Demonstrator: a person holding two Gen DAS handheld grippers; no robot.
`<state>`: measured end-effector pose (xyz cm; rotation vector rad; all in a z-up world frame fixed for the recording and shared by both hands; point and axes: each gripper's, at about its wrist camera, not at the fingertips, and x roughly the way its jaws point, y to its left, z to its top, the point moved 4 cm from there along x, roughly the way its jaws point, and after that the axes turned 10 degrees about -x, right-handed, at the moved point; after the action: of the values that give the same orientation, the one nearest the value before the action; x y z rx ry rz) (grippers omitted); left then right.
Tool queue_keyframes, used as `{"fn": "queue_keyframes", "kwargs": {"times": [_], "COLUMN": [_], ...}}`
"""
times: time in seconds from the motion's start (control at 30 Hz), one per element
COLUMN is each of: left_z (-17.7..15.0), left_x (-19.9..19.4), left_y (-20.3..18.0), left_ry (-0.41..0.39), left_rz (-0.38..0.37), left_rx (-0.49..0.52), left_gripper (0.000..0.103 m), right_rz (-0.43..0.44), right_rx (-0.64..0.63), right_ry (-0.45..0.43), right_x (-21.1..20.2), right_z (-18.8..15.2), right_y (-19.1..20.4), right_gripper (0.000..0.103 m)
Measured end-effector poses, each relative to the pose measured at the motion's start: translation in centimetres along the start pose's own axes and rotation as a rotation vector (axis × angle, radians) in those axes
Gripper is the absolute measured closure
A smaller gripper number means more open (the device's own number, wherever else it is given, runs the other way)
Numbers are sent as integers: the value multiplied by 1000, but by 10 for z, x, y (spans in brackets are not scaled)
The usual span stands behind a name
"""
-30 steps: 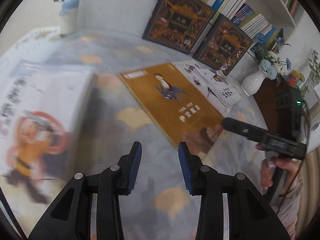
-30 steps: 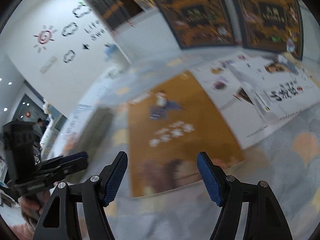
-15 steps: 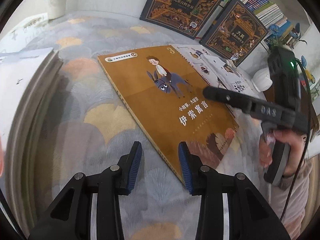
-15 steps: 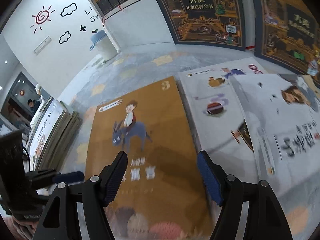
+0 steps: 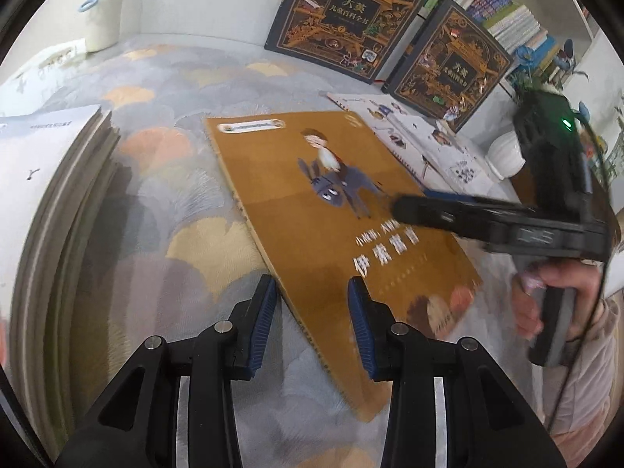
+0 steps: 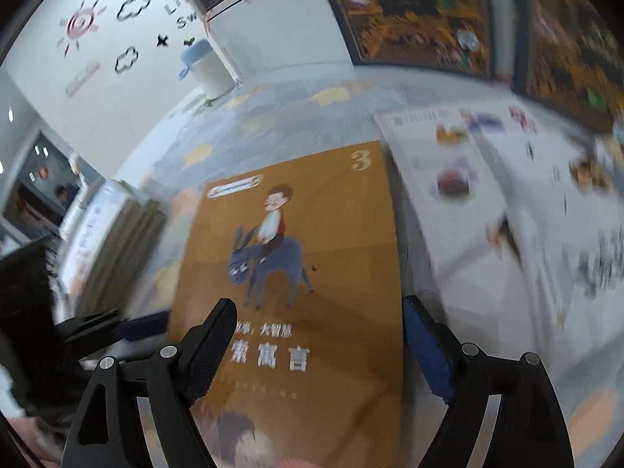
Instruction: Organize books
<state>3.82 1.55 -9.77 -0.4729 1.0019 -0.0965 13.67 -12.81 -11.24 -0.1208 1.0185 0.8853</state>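
**A:** While both views are a bit blurred, where does the orange book point(image 5: 312, 210) sit?

**B:** Flat on the patterned counter point(image 5: 163, 148), cover up, with a boy riding a donkey and a "3" in its top corner. Just beside it on the right lie white picture books point(image 6: 487, 202), partly overlapping one another.

**A:** And the left gripper point(image 5: 312, 312)?

**B:** Its blue-padded jaws stand a modest way apart with nothing pressed between them. They straddle the book's near long edge from above; whether a pad touches the cover I cannot tell.

**A:** The right gripper point(image 6: 319, 335)?

**B:** Its jaws have just been opening and now stand wide, one on each side of the book's lower half, hovering over the title. Nothing is clamped. In the left wrist view a hand point(image 5: 546, 292) holds its handle.

**A:** What else is around?

**B:** A stack of books point(image 5: 46, 195) at the left, well apart from the orange one. Two dark ornate volumes point(image 5: 347, 15) lean upright at the back, and a white jar with a blue lid point(image 5: 101, 15) stands in the far corner.
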Motion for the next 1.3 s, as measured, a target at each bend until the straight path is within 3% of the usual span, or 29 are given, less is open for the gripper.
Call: {"fn": "queue_keyframes", "kwargs": {"times": [0.17, 0.43, 0.53, 0.7, 0.77, 0.9, 1.0, 1.2, 1.3], "left_z": [-14, -83, -87, -68, -67, -67, -63, -64, -64], "left_x": [-11, -53, -54, -44, -42, -40, -40, -41, -42], "left_y": [3, 7, 12, 26, 26, 23, 26, 27, 26], "left_ry": [55, 155, 174, 207, 187, 152, 155, 131, 117], "left_rz": [-7, -19, -58, -155, -143, -126, -141, -141, -140], "left_rx": [14, 171, 179, 56, 50, 71, 55, 74, 85], "left_gripper": [67, 66, 66, 67, 73, 74, 74, 74, 74], "right_rz": [130, 399, 367, 355, 351, 346, 334, 354, 360], "right_rx": [92, 133, 103, 121, 131, 149, 160, 231, 222], "right_ry": [-13, -44, -84, -81, -94, -117, -125, -142, -172], "right_x": [-27, -63, -65, -59, -58, -62, -62, -53, -54], "right_z": [-53, -151, -159, -148, -146, -144, -145, -146, -148], "right_y": [18, 73, 75, 71, 70, 63, 57, 27, 24], "right_gripper": [18, 18, 24, 25, 25, 26, 38, 89, 92]}}
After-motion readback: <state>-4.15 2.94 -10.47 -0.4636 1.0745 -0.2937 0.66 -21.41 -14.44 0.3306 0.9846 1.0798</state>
